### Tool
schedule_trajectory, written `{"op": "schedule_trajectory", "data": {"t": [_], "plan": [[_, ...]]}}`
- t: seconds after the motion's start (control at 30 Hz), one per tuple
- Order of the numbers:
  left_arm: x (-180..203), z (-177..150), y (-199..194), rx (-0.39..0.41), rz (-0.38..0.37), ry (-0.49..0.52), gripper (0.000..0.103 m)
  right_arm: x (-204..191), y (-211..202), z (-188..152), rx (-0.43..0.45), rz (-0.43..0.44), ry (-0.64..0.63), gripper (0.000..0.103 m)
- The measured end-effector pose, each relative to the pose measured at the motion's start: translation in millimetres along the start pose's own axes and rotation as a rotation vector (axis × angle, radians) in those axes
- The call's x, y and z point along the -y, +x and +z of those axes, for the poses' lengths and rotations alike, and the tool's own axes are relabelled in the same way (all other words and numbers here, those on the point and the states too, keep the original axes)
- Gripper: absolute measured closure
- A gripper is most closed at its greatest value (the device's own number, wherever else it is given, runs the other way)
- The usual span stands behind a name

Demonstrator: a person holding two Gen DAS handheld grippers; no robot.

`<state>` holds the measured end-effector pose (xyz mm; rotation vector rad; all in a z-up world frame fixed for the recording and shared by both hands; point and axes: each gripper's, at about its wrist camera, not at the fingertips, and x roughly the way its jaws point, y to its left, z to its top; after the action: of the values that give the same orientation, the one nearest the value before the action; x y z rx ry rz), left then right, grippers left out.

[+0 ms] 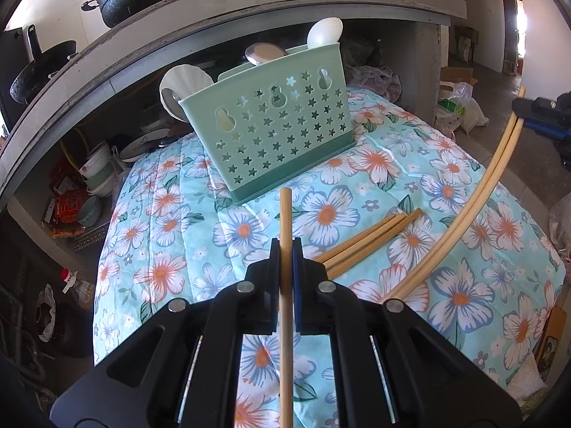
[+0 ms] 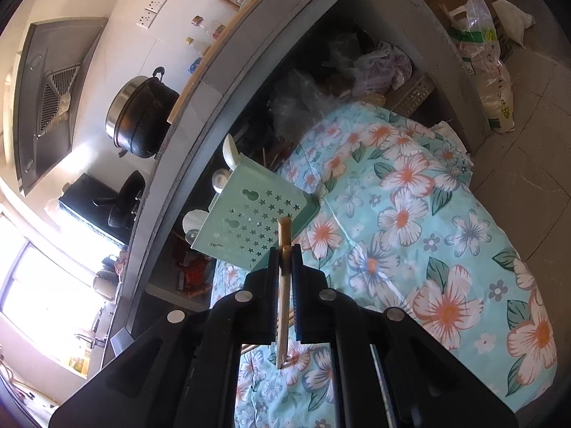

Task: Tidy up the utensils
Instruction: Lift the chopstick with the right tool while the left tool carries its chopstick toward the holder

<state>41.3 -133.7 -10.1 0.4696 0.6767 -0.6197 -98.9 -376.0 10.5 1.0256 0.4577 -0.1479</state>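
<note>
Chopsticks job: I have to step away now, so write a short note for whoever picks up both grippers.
Left gripper: shut on one chopstick, pointing toward the green holder.
Right gripper: shut on two chopsticks, held in the air near the holder.
The holder stands on the floral cloth. It already has spoons in it; no chopsticks are visible inside.
Loose chopsticks lie on the cloth, right of the left gripper.
Left to do: drop the held chopsticks into the holder, then collect the loose ones.
</note>
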Motion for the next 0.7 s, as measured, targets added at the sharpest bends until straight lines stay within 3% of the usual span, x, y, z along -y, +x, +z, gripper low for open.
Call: {"op": "schedule_trajectory", "data": {"t": [0.27,0.47,0.7], "plan": [[0,0,1,-0.004,-0.001,-0.002,0.098,34,23,-7,-0.092,-0.034,0.132,0.094],[-2,0,4,-0.011,-0.006,-0.007,0.098,81,36,-14,-0.133,-0.102,0.275,0.091],[1,-1,8,-0.02,-0.007,-0.002,0.098,120,35,-26,-0.156,-0.114,0.416,0.088]]}}
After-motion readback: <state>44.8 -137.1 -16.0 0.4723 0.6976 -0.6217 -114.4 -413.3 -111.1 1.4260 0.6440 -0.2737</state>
